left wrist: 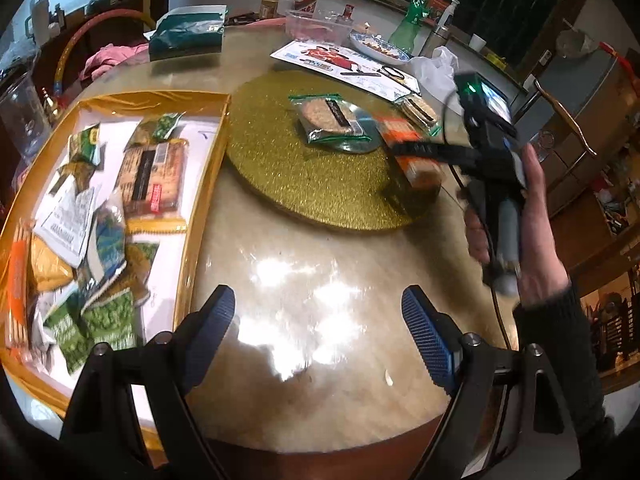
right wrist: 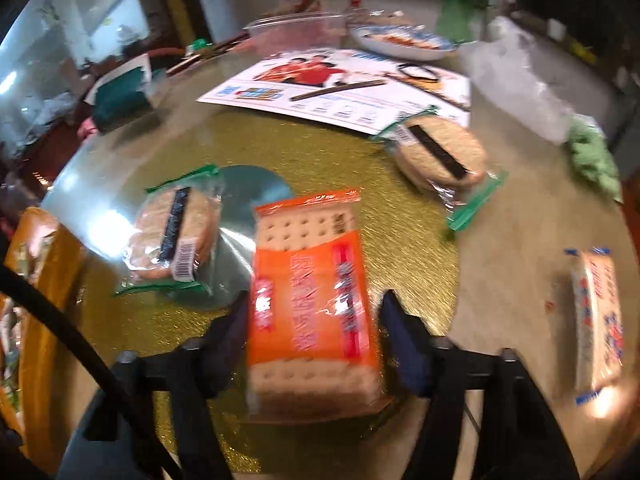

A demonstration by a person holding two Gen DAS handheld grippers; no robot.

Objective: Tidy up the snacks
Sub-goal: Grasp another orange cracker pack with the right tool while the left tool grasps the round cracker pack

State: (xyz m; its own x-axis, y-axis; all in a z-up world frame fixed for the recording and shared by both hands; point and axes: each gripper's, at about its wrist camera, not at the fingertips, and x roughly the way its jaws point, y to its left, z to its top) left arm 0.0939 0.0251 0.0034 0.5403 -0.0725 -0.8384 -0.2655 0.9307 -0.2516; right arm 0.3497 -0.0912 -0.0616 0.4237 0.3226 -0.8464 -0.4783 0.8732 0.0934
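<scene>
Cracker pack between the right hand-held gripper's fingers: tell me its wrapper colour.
Orange wrapper with red stripes on the cracker pack, clear at both ends; best seen in the right wrist view.

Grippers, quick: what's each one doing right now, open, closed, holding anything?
Left gripper: open, empty, above the bare table.
Right gripper: jaws straddle the orange cracker pack; motion blur hides whether the pads press on it.

Home dining room, round table (left wrist: 320, 280), bottles (left wrist: 412, 20), plate (left wrist: 376, 46), clutter
</scene>
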